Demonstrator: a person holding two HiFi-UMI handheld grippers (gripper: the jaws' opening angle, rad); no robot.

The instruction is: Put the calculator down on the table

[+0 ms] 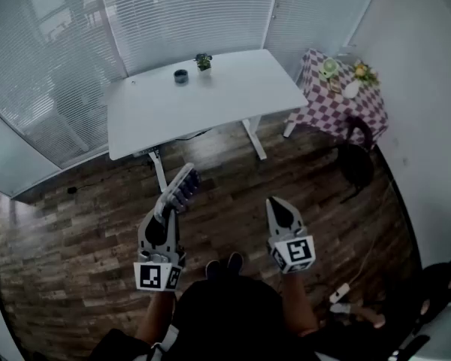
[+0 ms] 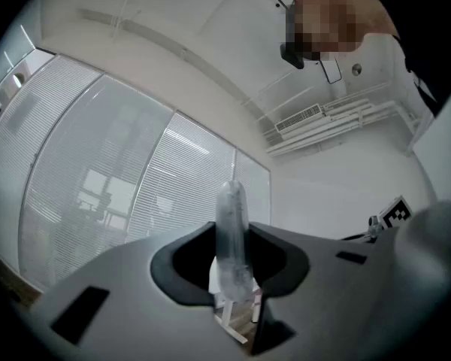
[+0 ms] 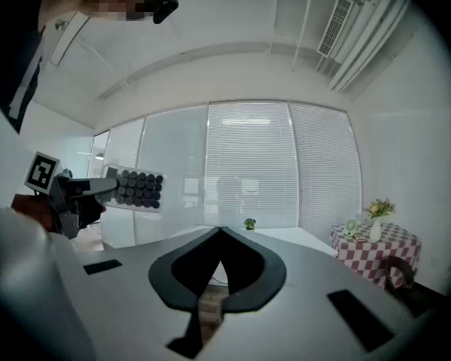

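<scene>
The calculator (image 1: 183, 186), pale with rows of dark round keys, is held in the air over the wooden floor, well short of the white table (image 1: 165, 111). My left gripper (image 1: 167, 206) is shut on its lower end. The left gripper view shows the calculator (image 2: 231, 235) edge-on and upright, pinched between the two jaws. In the right gripper view the calculator (image 3: 135, 189) shows its keys at the left, sticking out of the left gripper (image 3: 75, 195). My right gripper (image 1: 281, 211) hangs beside it to the right, shut, its tips (image 3: 219, 231) meeting with nothing between them.
On the table's far side stand a small potted plant (image 1: 203, 62) and a dark round dish (image 1: 181, 76). A checkered side table (image 1: 338, 107) with flowers and a vase stands at the right, a dark chair (image 1: 357, 160) next to it. Window blinds (image 1: 188, 13) line the back walls.
</scene>
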